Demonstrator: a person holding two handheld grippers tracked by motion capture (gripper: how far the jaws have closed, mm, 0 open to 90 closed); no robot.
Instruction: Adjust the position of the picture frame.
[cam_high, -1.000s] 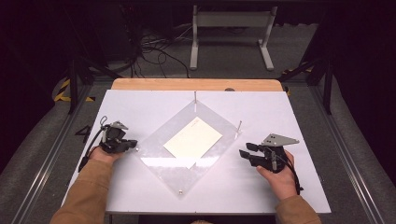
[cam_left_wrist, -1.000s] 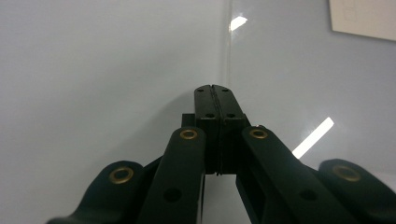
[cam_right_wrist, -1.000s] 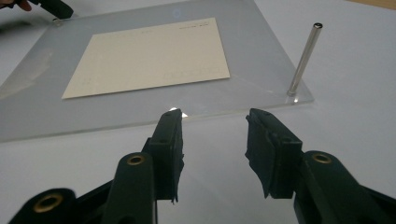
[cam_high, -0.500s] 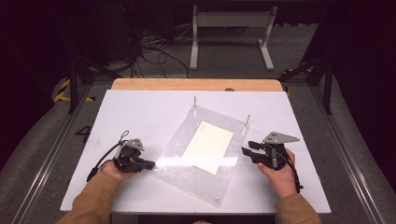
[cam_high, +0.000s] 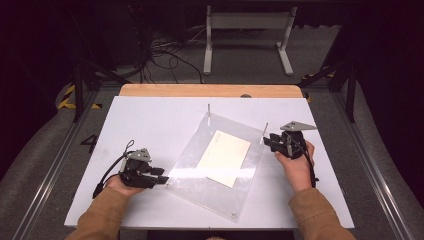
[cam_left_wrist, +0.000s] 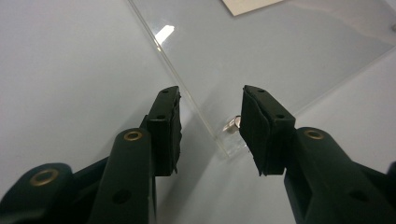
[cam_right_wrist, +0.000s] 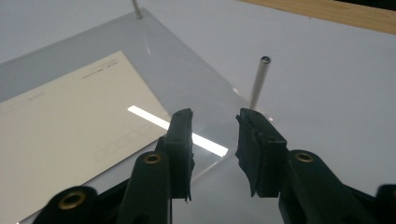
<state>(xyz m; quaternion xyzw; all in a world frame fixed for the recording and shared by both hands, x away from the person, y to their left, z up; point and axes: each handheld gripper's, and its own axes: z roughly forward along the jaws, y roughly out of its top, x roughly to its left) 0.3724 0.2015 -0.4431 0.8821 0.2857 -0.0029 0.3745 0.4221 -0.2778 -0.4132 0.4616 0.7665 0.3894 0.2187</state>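
A clear plastic sheet (cam_high: 220, 172) over a cream form (cam_high: 223, 157), its print too faint to read, lies on a white tabletop (cam_high: 150, 120) in a dark room. Left hand-held gripper (cam_high: 159, 175), jaws just opened, straddles its corner; right hand-held gripper (cam_high: 267, 141), jaws closing, holds nothing.

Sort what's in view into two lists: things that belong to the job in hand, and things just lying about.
In the job:
- clear acrylic sheet
- cream paper under or inside it
- metal posts at its far corners
- left claw, open at the sheet's near-left corner
- right claw, open by the far-right post

Lying about:
- cables on the floor
- metal stand behind the table
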